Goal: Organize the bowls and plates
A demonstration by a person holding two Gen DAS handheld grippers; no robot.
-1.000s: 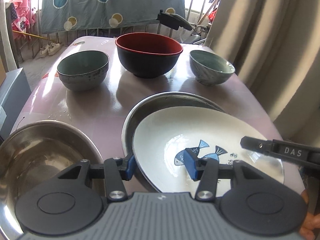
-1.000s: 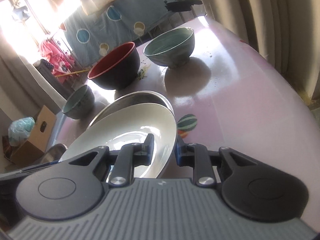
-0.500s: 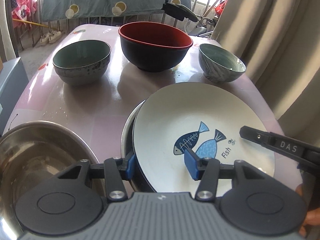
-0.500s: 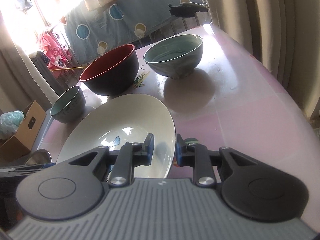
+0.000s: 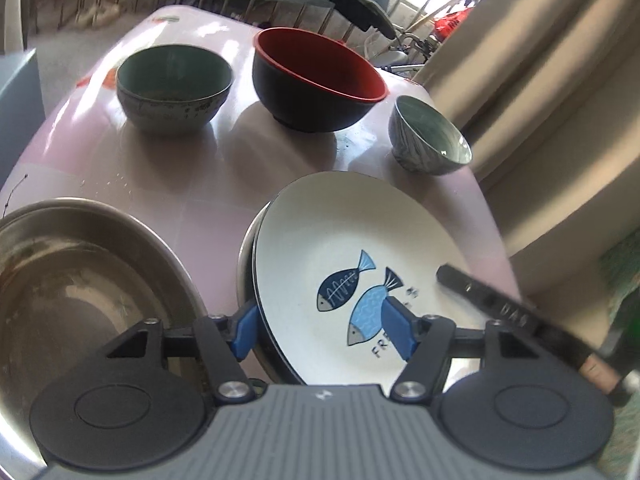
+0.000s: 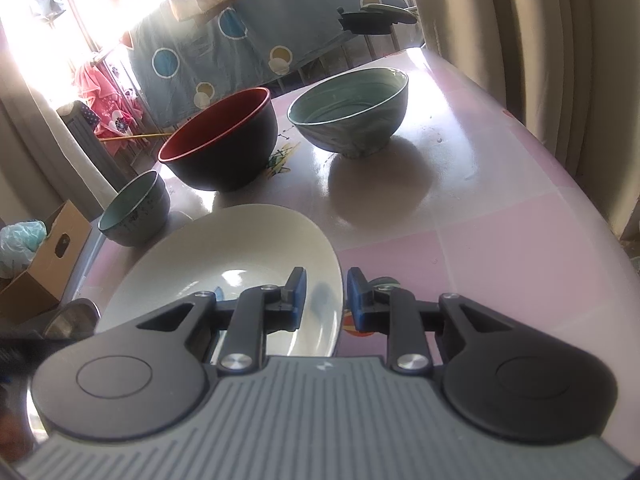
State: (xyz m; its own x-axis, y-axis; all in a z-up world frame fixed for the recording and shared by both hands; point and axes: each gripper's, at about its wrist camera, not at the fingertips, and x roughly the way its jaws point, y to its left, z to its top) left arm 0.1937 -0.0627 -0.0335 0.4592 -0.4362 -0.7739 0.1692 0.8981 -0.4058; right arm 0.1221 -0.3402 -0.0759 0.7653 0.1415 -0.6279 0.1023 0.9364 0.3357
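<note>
A white plate (image 5: 352, 240) with two blue fish lies on a steel dish (image 5: 245, 248), whose rim shows only at the left. My left gripper (image 5: 320, 332) straddles the plate's near-left rim. Its jaws are opening and the blue pads (image 5: 244, 332) stand clear of the rim. My right gripper (image 6: 326, 300) is shut on the white plate (image 6: 240, 256) at its right rim. Its black finger (image 5: 480, 292) lies across the plate's right edge in the left wrist view. Three bowls stand behind: a grey-green bowl (image 5: 172, 84), a black bowl with red inside (image 5: 316, 80), and a small striped bowl (image 5: 428, 136).
A large steel basin (image 5: 80, 280) sits at the near left on the pink table (image 5: 200, 168). Curtains (image 5: 540, 80) hang close along the table's right edge. A cardboard box (image 6: 44, 256) stands on the floor to the left. Bare tabletop (image 6: 500, 220) lies right of the plate.
The white plate has come down from a tilt to lie flat on the steel dish. My left jaws have widened off its rim and the left hand has rolled and shifted.
</note>
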